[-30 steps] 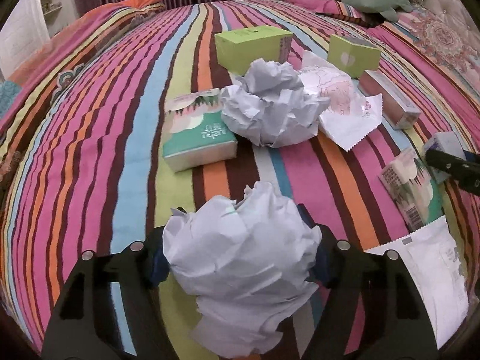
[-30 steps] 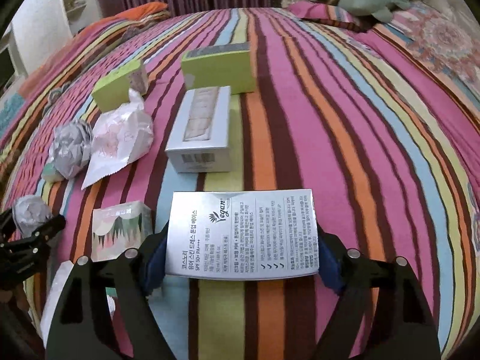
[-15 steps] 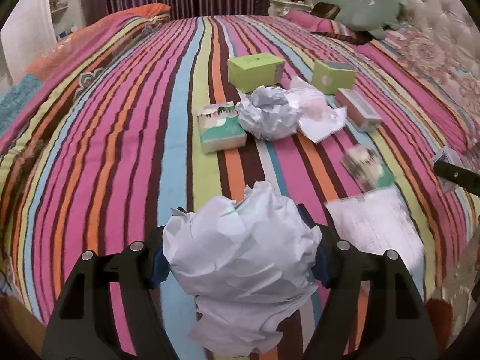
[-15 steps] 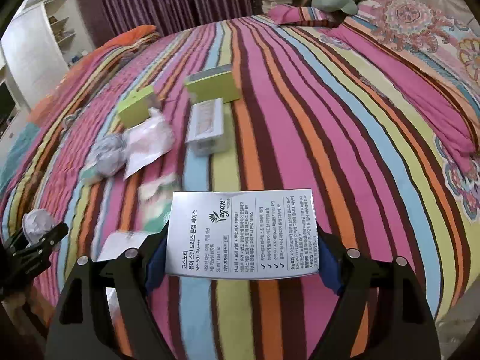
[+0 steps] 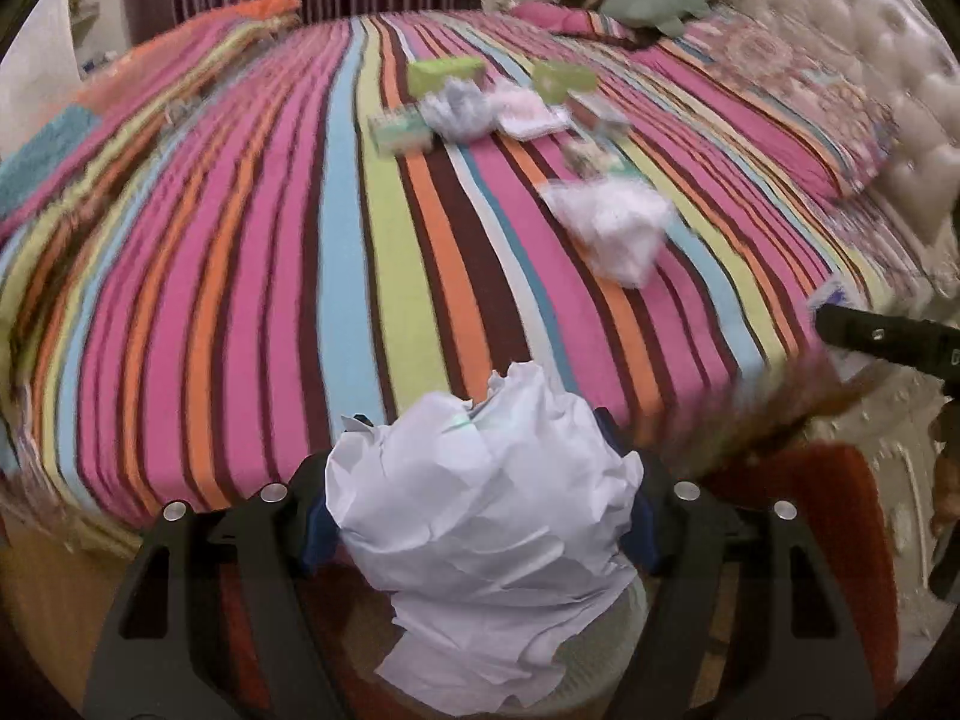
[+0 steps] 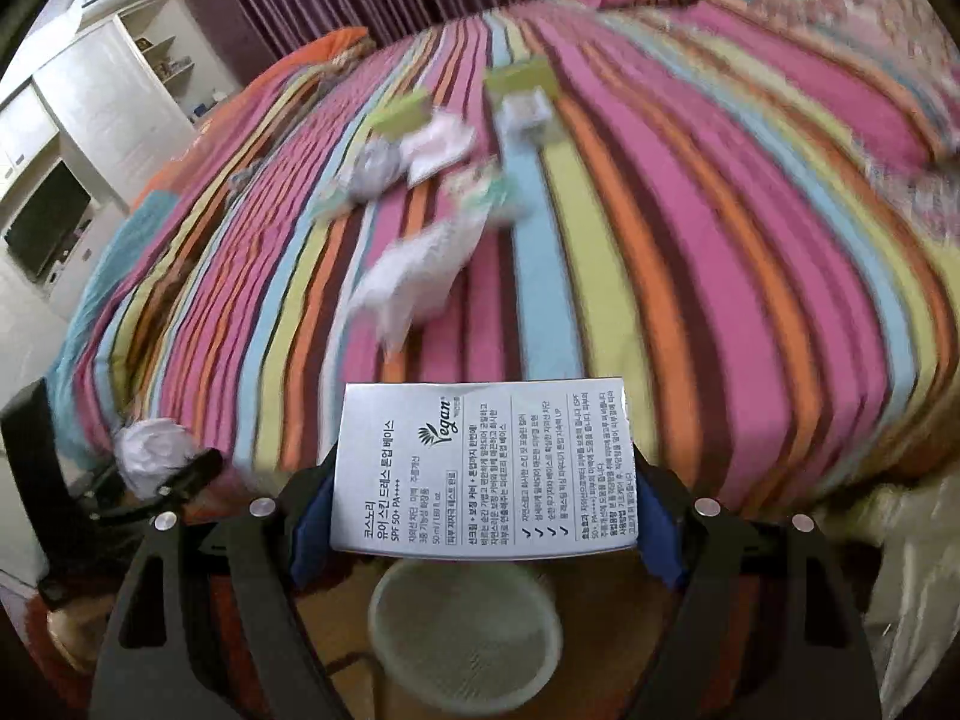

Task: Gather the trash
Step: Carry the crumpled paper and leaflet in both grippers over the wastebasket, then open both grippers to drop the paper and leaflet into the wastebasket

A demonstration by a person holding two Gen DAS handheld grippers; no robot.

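Observation:
My left gripper (image 5: pixel 480 516) is shut on a crumpled white paper ball (image 5: pixel 486 516) and holds it past the foot of the striped bed (image 5: pixel 336 276). My right gripper (image 6: pixel 483 510) is shut on a silver cosmetics box (image 6: pixel 483 468) with printed text, above a round pale bin (image 6: pixel 465 636) on the floor. The left gripper with its paper ball also shows at the left of the right wrist view (image 6: pixel 156 462). More trash lies on the bed: a white wrapper (image 5: pixel 618 225), another paper ball (image 5: pixel 459 111), green boxes (image 5: pixel 444 72) and tissue packs (image 5: pixel 399 135).
A tufted headboard (image 5: pixel 888 84) and pillows stand at the far right. White shelving with a screen (image 6: pixel 48 222) stands at the left. The floor by the bed has a red rug (image 5: pixel 840 516) and wood boards.
Both grippers have pulled back off the bed toward its foot, still holding their items. The bed's edge, the floor and the bin have come into view.

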